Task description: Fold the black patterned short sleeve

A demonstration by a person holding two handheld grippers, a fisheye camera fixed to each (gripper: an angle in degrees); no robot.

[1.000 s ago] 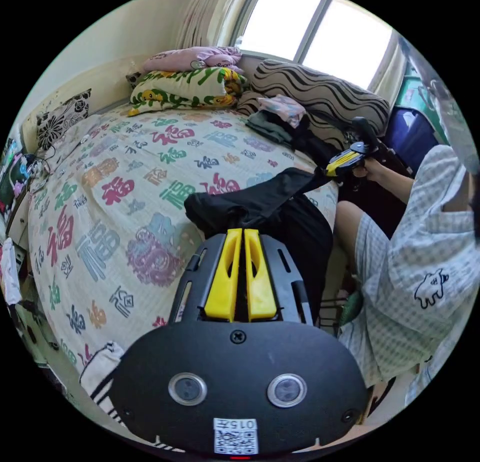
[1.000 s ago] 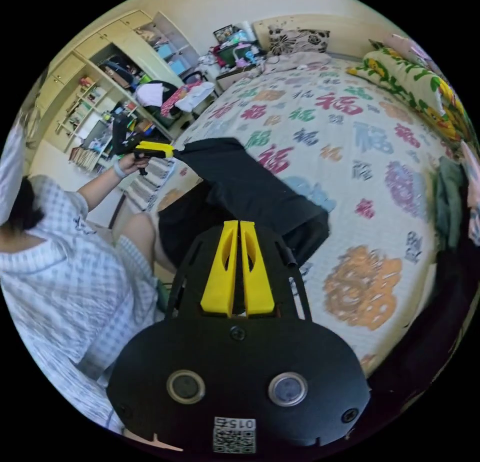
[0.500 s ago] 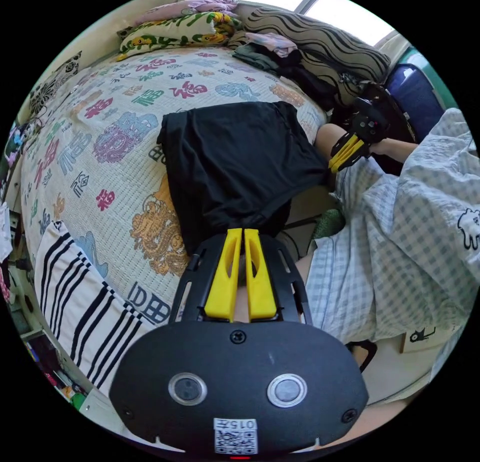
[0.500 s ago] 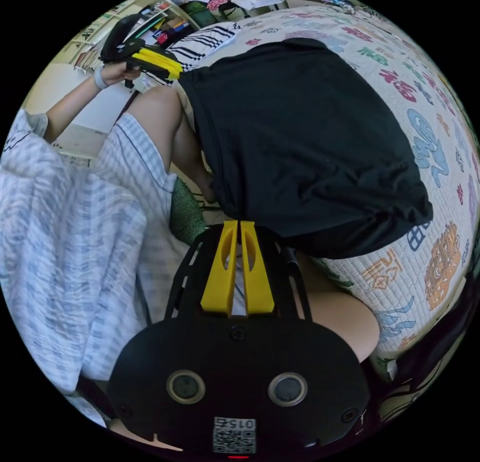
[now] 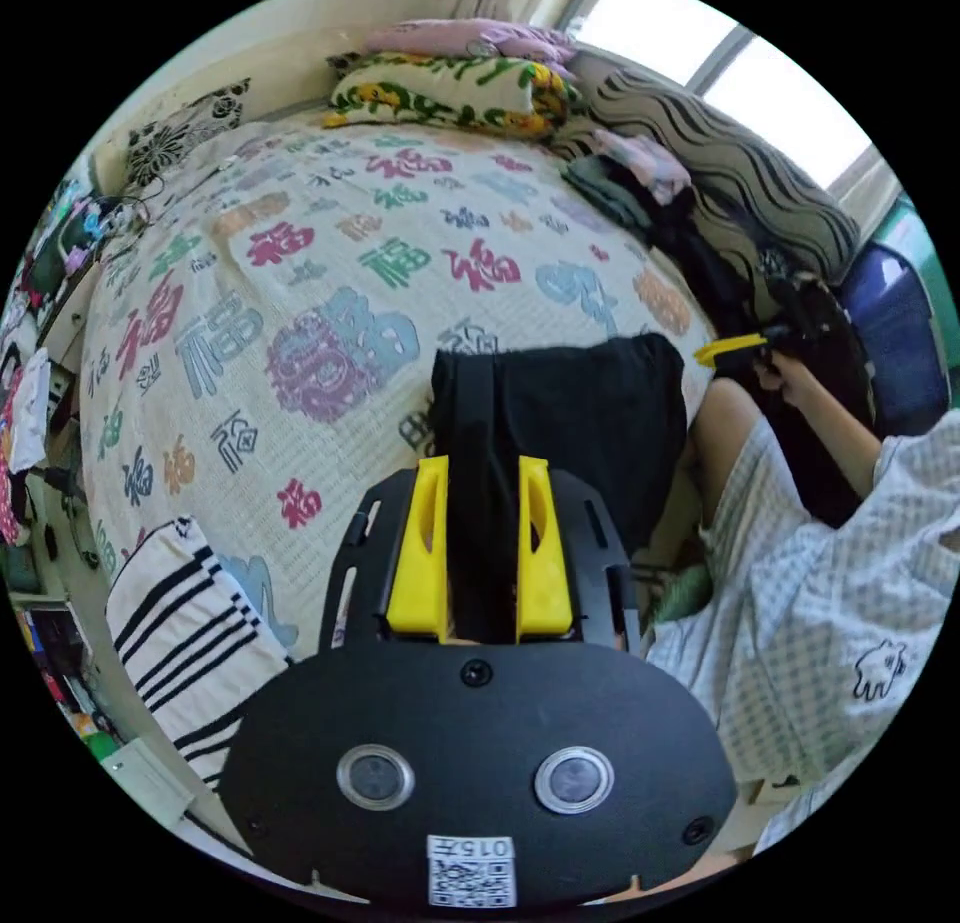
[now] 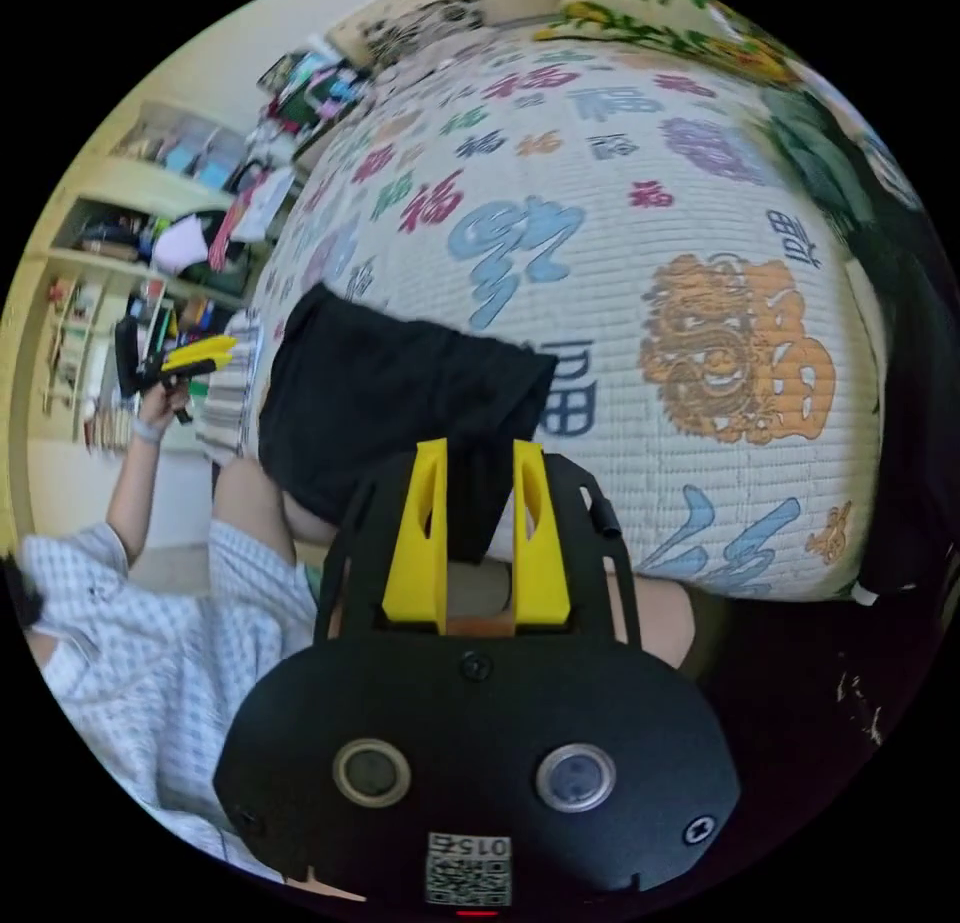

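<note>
**Black shirt sitting at the bed's edge, both grippers spread open**

The black short sleeve [image 5: 560,413] is lying in a folded-over heap right at the near edge of the bed [image 5: 300,263], the side where the person sits, with part of it draping over the edge toward the person's knee [image 5: 725,423]. In the right gripper view the same shirt [image 6: 390,393] looks like a roughly rectangular dark patch on the bedspread, one corner hanging down off the edge. Any pattern on it is hard to make out, it just reads as plain black from here.

The left gripper [image 5: 482,473] has its yellow jaws set apart, and black fabric shows in the gap between them; the jaws don't look pressed onto it, though whether cloth is touching either one is tough to say. The right gripper [image 6: 478,458] is also spread open, with the hanging corner of the shirt seen between its jaws. The left gripper appears small in the right gripper view too, held up beside the shelves [image 6: 100,293], well away from the shirt.

Further out, the bedspread is covered in big colourful characters. A striped cloth [image 5: 185,623] hangs at the bed's near corner. Pillows [image 5: 450,83] are stacked at the far edge, and a zebra-patterned cushion [image 5: 740,183] runs along the window side, with a small pile of clothes [image 5: 640,178] just in front of it. The person wears a checked shirt [image 5: 850,583].
</note>
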